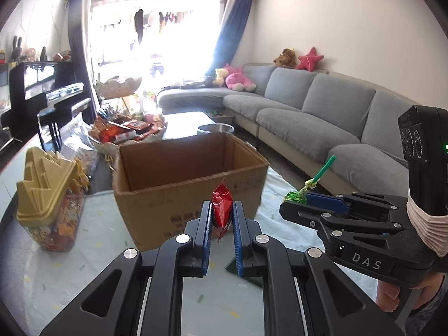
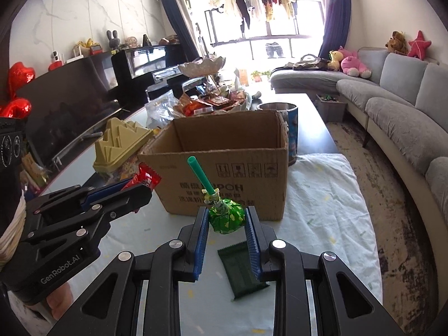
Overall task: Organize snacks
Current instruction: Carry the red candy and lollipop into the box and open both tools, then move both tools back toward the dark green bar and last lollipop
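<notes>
At the far left of the table (image 2: 322,196) stands a clear jar with a tan stepped lid (image 1: 44,184); its contents show only as an orange-brown blur, and the heap of packets (image 2: 207,103) behind it is too jumbled to sort out. Next comes the left gripper (image 1: 221,210), its jaws pinching a red foil-wrapped snack (image 1: 222,207) held in the air just short of the cardboard box (image 2: 224,162); the wrapper's lower end is hidden between the blue pads, and its print is unreadable. The box stands open at the middle of the table, on a pale cloth (image 2: 330,204), and its floor cannot be seen from either camera. A dark green packet (image 2: 242,271) lies flat on the cloth near the box, partly covered by the right gripper's fingers. The right gripper (image 2: 227,218) holds its jaws pinched on a green foil-wrapped lollipop (image 2: 227,217), its teal stick (image 2: 200,175) tilting up to the left, in front of the box's printed face. Behind the box a metal-rimmed tin (image 2: 282,112) is largely hidden. The hands gripping both handles are cut off by the frame edges.
</notes>
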Demonstrator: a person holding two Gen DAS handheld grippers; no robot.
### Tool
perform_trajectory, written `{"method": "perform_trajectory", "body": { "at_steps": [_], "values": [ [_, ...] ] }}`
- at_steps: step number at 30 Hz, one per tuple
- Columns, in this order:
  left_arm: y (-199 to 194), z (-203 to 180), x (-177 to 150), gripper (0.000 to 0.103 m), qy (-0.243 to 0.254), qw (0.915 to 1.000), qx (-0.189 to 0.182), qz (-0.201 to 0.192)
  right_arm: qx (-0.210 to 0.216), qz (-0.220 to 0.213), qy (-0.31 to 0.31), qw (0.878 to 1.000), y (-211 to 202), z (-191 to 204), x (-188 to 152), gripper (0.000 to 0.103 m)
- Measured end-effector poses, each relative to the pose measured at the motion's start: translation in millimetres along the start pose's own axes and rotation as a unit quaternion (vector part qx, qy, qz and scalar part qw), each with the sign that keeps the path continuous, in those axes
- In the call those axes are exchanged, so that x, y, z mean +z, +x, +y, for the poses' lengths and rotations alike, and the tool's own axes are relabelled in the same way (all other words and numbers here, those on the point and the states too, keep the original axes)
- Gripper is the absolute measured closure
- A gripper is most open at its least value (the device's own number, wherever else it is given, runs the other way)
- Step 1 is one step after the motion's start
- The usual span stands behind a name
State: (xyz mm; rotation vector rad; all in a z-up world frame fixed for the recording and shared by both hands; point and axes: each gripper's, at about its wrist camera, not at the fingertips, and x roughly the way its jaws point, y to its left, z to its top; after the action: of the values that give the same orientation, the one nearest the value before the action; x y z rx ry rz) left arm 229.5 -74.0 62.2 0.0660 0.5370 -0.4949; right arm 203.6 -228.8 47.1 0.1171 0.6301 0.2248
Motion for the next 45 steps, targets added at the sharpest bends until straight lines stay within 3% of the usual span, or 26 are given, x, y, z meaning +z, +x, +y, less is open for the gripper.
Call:
{"method": "perform_trajectory", "body": {
  "at_steps": [15, 29, 30, 31, 32, 33, 35, 41, 45],
  "values": [
    [23.8, 47.0, 48.7, 0.088, -0.017, 0.999, 0.038, -0.014, 0.006, -0.014, -0.019, 1.0, 30.4, 14.2, 65.5, 0.075],
    [86.0, 76.5, 63.2, 0.086, -0.025, 0.9975, 0.06, 0.028, -0.002, 0.003, -0.02, 1.0, 81.2, 3.5, 94.3, 0.075],
    [90.0, 78.4, 63.9, 0.077, -0.028, 0.9969, 0.066, 0.033, -0.001, 0.005, -0.018, 1.0, 84.4, 0.8, 94.7, 0.075],
    [92.2, 80.0, 64.4, 0.059, -0.032, 0.9964, 0.069, 0.036, -0.002, 0.006, -0.016, 1.0, 88.0, -1.3, 95.7, 0.075],
    [93.3, 82.3, 63.5, 0.051, -0.039, 0.9961, 0.07, 0.036, -0.003, 0.006, -0.012, 1.0, 91.0, -3.2, 96.2, 0.071],
    [92.6, 83.1, 62.2, 0.043, -0.044, 0.9958, 0.072, 0.036, -0.006, 0.009, -0.01, 1.0, 93.6, -5.2, 96.4, 0.059],
    [89.8, 82.0, 58.3, 0.043, -0.047, 0.9952, 0.077, 0.038, -0.016, 0.006, -0.004, 1.0, 95.0, -7.3, 94.6, 0.051],
    [75.8, 58.6, 40.6, 0.034, -0.038, 0.9944, 0.086, 0.048, -0.03, -0.002, -0.011, 0.999, 80.5, -13.2, 79.2, 0.051],
    [66.8, 36.2, 28.3, 0.03, -0.024, 0.9956, 0.074, 0.052, -0.032, -0.005, -0.017, 0.999, 63.0, -19.1, 64.2, 0.051]
  ]
}}
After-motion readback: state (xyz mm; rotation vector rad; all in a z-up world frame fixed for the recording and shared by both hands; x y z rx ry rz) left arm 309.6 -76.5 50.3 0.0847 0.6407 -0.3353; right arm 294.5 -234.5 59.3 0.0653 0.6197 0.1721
